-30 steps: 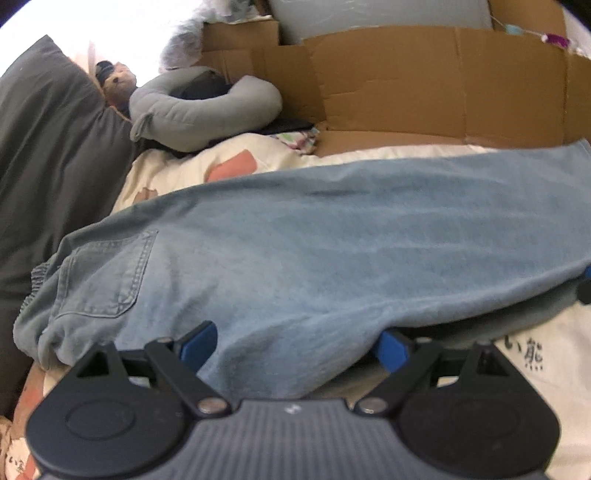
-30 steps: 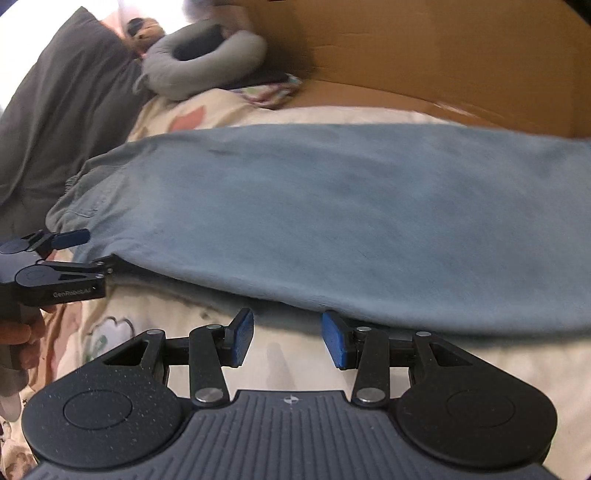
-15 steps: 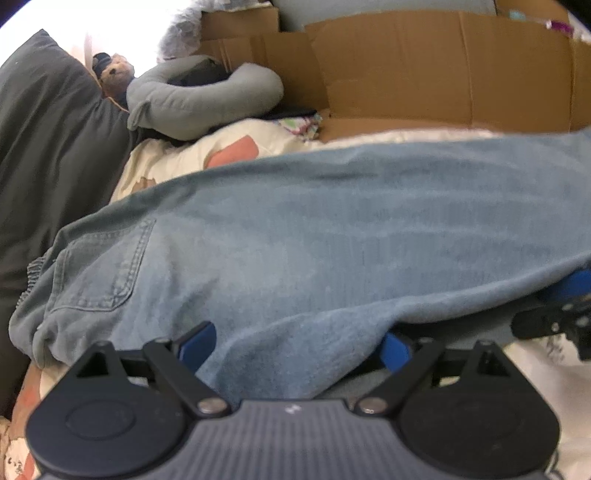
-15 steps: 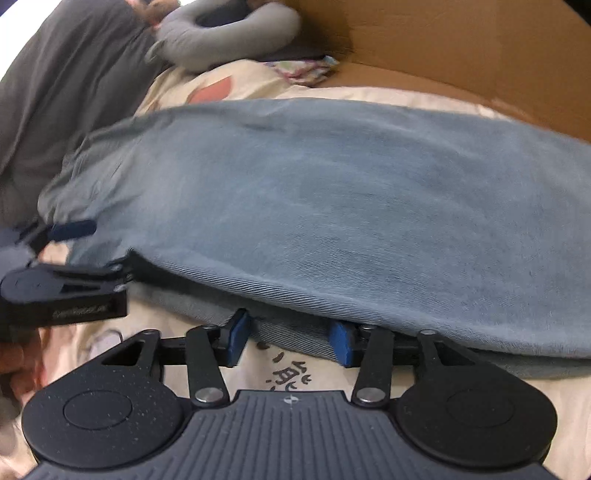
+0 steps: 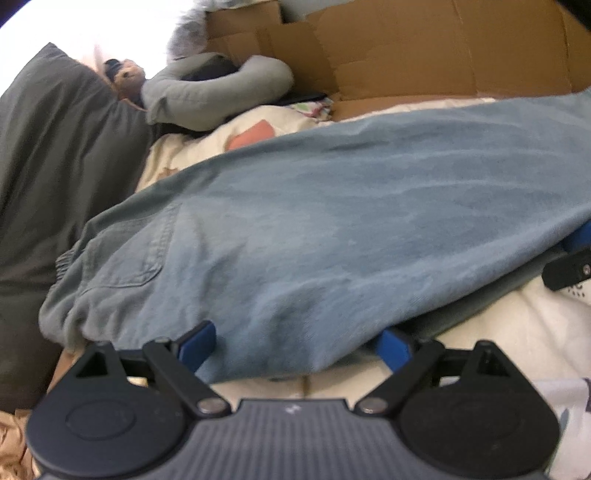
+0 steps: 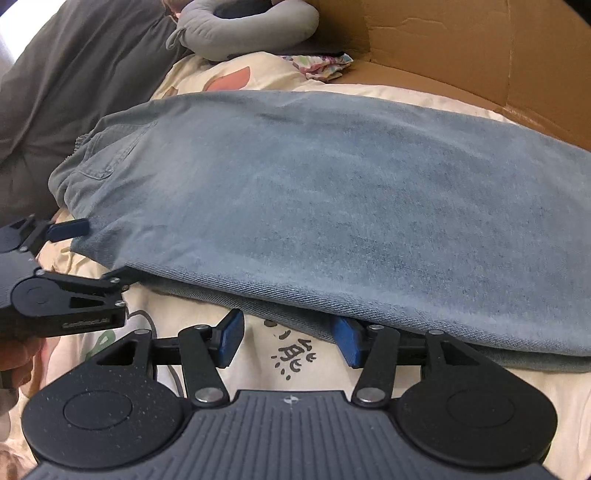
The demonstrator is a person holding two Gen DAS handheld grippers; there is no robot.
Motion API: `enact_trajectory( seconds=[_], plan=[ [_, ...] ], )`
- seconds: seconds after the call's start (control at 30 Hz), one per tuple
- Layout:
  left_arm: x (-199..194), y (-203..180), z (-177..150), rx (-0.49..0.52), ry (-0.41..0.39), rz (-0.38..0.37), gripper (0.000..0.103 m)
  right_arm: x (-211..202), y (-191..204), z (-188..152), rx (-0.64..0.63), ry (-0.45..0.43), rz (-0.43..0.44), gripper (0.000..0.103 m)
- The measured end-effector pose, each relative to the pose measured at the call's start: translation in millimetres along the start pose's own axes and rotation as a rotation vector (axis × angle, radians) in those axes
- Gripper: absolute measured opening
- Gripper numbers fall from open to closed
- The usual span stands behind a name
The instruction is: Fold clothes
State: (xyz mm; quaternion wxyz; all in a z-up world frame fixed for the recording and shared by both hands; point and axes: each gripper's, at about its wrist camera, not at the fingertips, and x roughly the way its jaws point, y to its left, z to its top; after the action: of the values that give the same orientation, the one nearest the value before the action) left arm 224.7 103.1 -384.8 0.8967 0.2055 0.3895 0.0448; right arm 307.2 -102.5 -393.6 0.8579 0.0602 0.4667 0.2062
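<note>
A pair of light blue jeans (image 6: 332, 206) lies flat and lengthwise across a cream printed bedspread (image 6: 295, 373), folded so one leg rests on the other. My left gripper (image 5: 297, 345) sits at the near edge of the jeans, close to the back pocket (image 5: 129, 254), its blue pads spread wide with the denim edge draped between them. My right gripper (image 6: 288, 341) sits farther along that same near edge, jaws also apart; its right pad (image 6: 347, 341) is tucked under the hem of the lower layer, the left pad clear of the cloth. Beyond the jeans are a grey neck pillow (image 6: 243, 29), a dark grey pillow (image 5: 48, 173) and a cardboard box (image 6: 480, 48).
</note>
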Motion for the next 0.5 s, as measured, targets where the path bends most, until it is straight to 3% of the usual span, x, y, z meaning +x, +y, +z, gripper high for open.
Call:
enact_trajectory(
  seconds=[0.4,0.5],
  plan=[
    [10.8,22.3,-22.0,-0.044,0.026,0.14,0.094,-0.9,-3.1,-0.8,0.017,0.009,0.014,0.059],
    [3.1,34.1,-18.7,-0.091,-0.04,0.143,0.093,-0.6,-3.5,-0.8,0.014,0.01,0.014,0.059]
  ],
)
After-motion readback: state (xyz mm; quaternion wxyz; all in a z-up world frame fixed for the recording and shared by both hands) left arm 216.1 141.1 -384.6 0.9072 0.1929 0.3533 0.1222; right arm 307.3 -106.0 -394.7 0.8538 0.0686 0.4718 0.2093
